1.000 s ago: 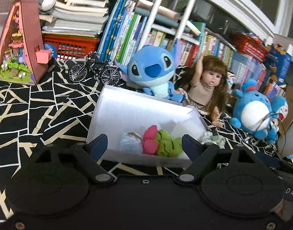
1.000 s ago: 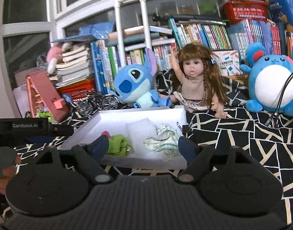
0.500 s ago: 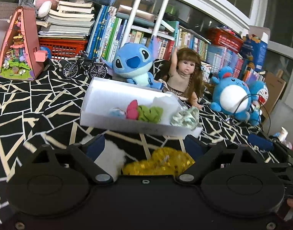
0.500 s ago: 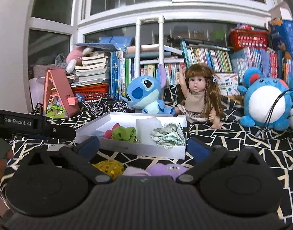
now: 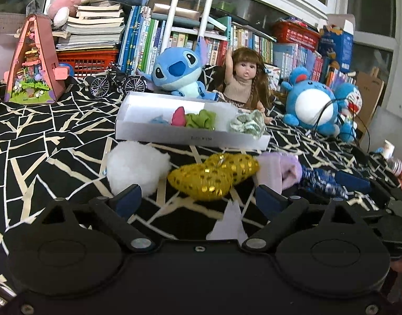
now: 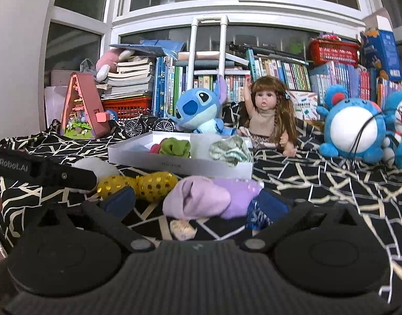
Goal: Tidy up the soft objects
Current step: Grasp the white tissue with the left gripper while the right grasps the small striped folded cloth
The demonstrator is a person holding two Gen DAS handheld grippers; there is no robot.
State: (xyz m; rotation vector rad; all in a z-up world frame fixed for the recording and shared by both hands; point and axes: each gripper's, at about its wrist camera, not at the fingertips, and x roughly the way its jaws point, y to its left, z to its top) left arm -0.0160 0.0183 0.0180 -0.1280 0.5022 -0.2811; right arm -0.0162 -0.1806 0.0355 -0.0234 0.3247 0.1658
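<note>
Soft toys lie loose before the white box (image 5: pixel 190 137): white pompom (image 5: pixel 134 168), gold sequined plush (image 5: pixel 214 177), lilac sock (image 6: pixel 198 200). Left gripper (image 5: pixel 198 199) is opening, nothing between its jaws (right gripper (image 6: pixel 193 202) gapes wide, empty).

Left tool (image 5: pixel 198 197) points slightly downward, jaws opening and already wide, nothing pressed between the pads. Right tool (image 6: pixel 194 200) also tilts down a little, jaws spread fully apart, empty, no grip on anything. In the right wrist view the left tool's black body (image 6: pixel 43 169) juts in from the left edge, beside the right tool.
</note>
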